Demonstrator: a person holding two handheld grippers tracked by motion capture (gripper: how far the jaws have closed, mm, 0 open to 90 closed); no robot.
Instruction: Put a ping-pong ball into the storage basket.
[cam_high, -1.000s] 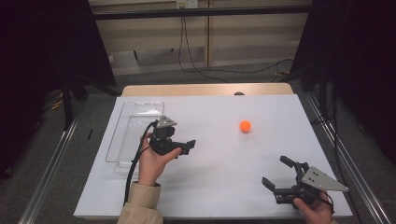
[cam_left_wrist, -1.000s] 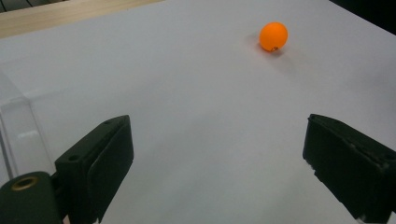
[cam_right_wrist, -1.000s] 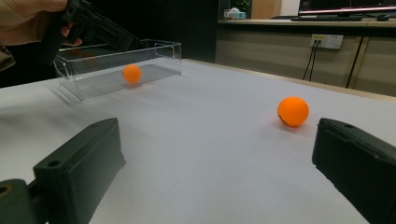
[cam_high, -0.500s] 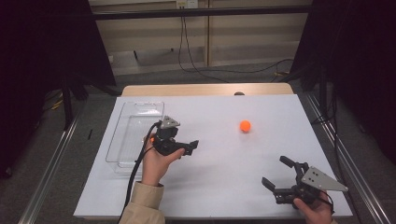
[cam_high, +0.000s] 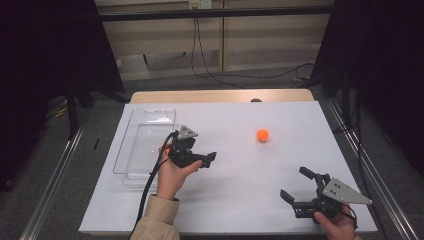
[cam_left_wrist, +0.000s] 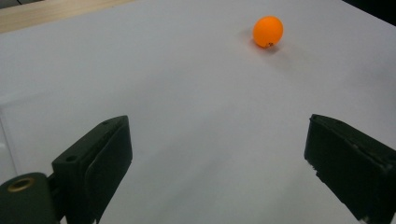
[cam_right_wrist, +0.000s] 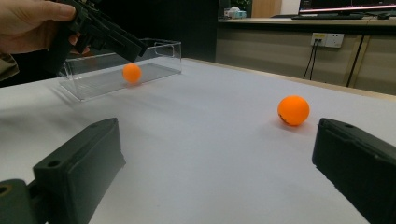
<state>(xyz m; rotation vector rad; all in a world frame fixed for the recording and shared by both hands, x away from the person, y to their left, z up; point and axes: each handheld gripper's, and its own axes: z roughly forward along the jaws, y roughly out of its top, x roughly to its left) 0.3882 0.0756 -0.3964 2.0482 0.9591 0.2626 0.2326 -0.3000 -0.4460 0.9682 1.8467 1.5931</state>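
I've got my left gripper (cam_high: 207, 160) jaws spread wide with nothing in them, lined up on the small orange plastic ball (cam_left_wrist: 268, 31) sitting well ahead on the white tabletop (cam_high: 235, 200), while my right gripper (cam_high: 299, 187) idles open off to the side.

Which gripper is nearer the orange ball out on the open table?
Left. The left gripper sits left of the orange ball, beside the clear tray. The right gripper waits farther off at the near right edge, open.
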